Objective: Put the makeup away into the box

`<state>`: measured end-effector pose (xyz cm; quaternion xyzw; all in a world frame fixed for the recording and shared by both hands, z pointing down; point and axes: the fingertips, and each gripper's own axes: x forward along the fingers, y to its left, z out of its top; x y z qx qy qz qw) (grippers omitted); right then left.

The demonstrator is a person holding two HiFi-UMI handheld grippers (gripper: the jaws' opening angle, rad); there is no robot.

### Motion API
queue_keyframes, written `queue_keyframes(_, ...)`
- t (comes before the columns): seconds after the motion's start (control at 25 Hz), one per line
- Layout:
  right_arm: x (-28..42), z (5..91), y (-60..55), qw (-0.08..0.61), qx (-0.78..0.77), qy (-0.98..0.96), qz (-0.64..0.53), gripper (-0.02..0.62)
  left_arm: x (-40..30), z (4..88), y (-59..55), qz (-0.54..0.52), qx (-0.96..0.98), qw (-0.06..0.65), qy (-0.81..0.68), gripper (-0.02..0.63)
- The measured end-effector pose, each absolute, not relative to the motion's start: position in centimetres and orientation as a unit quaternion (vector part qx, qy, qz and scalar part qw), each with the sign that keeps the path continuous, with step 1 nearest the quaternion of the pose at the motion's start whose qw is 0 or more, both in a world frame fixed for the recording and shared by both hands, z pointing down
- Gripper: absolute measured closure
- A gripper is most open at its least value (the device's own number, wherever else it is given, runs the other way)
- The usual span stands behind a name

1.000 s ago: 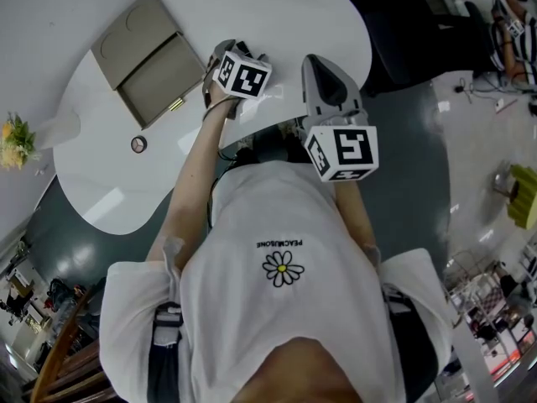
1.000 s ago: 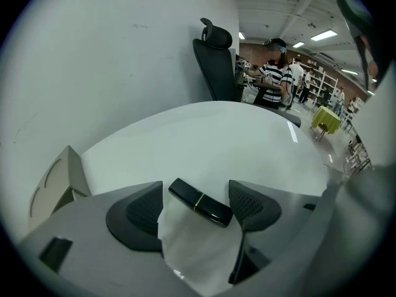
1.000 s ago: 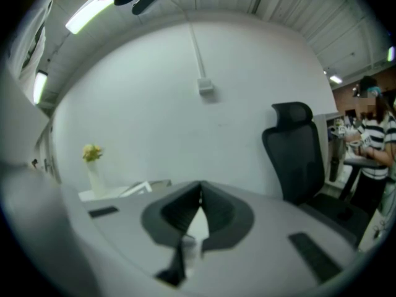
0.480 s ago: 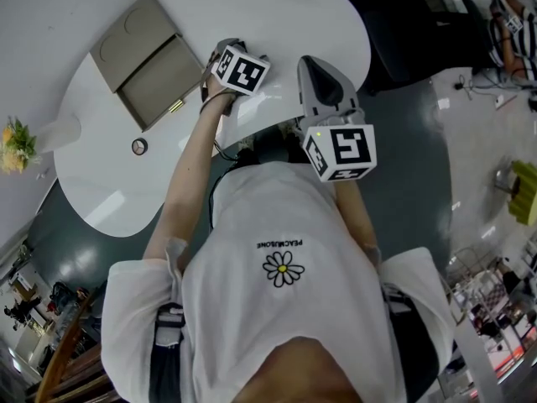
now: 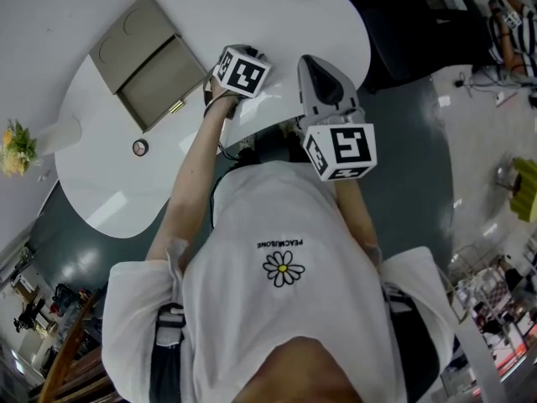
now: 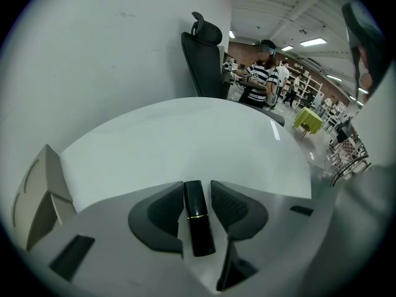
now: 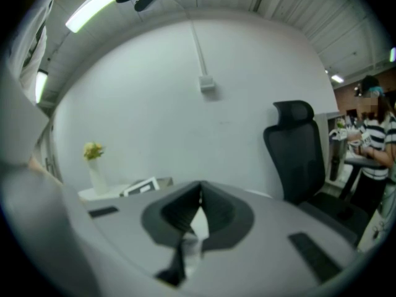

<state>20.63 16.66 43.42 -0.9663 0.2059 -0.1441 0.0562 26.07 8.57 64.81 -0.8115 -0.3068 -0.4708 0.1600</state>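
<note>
The left gripper (image 6: 198, 185) is closing its jaws around a glossy black lipstick tube (image 6: 198, 223) with a thin gold band. The tube is lying lengthwise between the two dark ribbed pads. The left pad is sitting against it, while a thin gap seems to remain on the right, so the tube is probably not being squeezed yet. This gripper is tilting steeply down over the near part of the white rounded table (image 5: 277, 23), close to the edge by the person's body.

In the head view its marker cube is covering the lipstick. The open beige rectangular box (image 5: 159, 81) is lying well apart from it, up and to the left on the same table, with its lid folded back. In the left gripper view the box is showing at the far left edge.

A small round dark-rimmed disc (image 5: 140, 147) is lying on the table just below the box. A white vase of yellow flowers (image 5: 15, 145) is standing on a white ledge beside the table's far left end.

The right gripper (image 7: 199, 192) is holding its jaws together at the tips with nothing between them. It is pointing almost level, above the table edge and to the right of the left gripper. A black office chair (image 7: 300, 147) is standing beyond it against the white wall.
</note>
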Motion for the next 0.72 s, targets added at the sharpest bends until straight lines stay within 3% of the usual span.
queue_keyframes(0.16, 20.69, 43.40, 16.59, 0.056, -0.966, 0.205, -0.144, 0.566, 25.55, 65.09, 8.64, -0.477, -0.815, 0.168, -0.284, 0.456)
queue_keyframes(0.24, 20.67, 43.40, 16.48, 0.056, -0.966, 0.206, -0.144, 0.566, 25.41, 65.19, 8.82, -0.485, -0.812, 0.164, -0.279, 0.495)
queue_keyframes(0.72, 20.68, 43.36, 16.20, 0.052, -0.965, 0.211, -0.144, 0.566, 25.44, 65.08, 8.83, -0.490, -0.816, 0.133, -0.277, 0.499)
